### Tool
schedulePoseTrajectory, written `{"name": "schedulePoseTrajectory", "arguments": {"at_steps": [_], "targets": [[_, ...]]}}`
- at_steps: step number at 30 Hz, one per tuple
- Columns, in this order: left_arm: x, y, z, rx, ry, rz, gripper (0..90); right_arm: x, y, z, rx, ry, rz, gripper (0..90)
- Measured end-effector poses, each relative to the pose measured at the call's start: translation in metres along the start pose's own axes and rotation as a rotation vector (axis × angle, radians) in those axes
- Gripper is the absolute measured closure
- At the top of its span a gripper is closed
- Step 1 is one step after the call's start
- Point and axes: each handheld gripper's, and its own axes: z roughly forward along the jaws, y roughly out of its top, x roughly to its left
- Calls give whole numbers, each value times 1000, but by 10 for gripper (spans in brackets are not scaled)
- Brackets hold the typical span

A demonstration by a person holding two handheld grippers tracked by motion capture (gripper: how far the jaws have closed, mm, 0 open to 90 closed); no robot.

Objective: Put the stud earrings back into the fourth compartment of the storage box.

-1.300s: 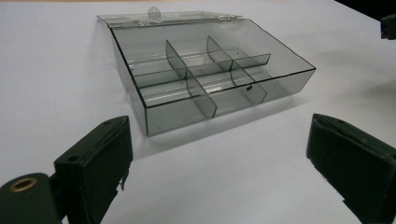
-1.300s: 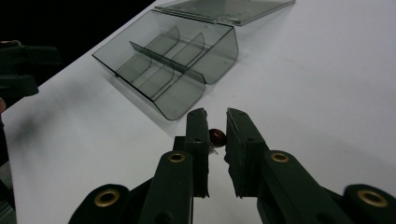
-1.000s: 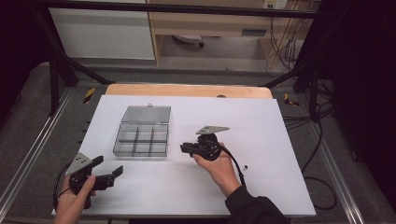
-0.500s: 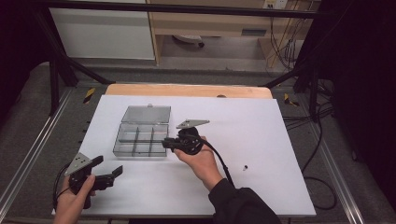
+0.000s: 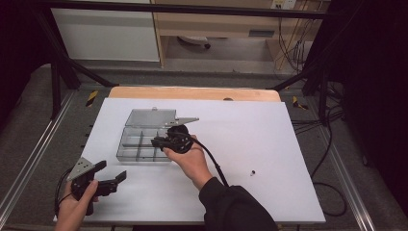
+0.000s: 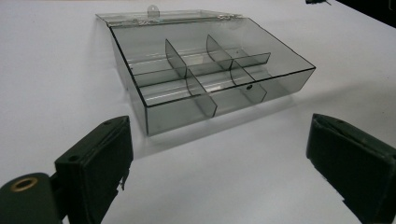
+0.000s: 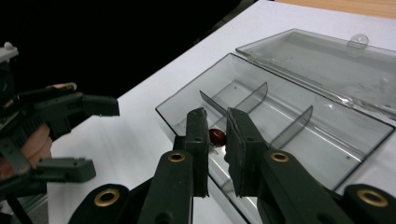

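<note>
red bead [image 7: 217, 136] sits pinched between right gripper [image 7: 219, 140] jaw tips, over the near compartments of the clear divider box [image 5: 144, 139], lid open flat behind. left gripper [image 5: 111, 174] spread wide, holding nothing, near box's front corner on white table [image 5: 250, 130].

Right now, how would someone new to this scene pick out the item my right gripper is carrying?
Start at the clear compartment box on the white table, its lid open. The right gripper hangs over its near compartments. Between the jaw tips sits a small dark red bead, the one coloured thing against grey plastic.
</note>
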Motion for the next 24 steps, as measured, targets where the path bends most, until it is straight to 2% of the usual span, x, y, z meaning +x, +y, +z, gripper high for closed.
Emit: {"name": "schedulePoseTrajectory", "arguments": {"at_steps": [11,20,24], "targets": [[0,0,1,5,-3,3,75,5,20,21,-31,3,12,792],[1,0,0,3,2,-1,77,5,26,30,-38,-10,5,792],[0,0,1,6,2,4,77,5,27,36,-26,-16,11,791]]}}
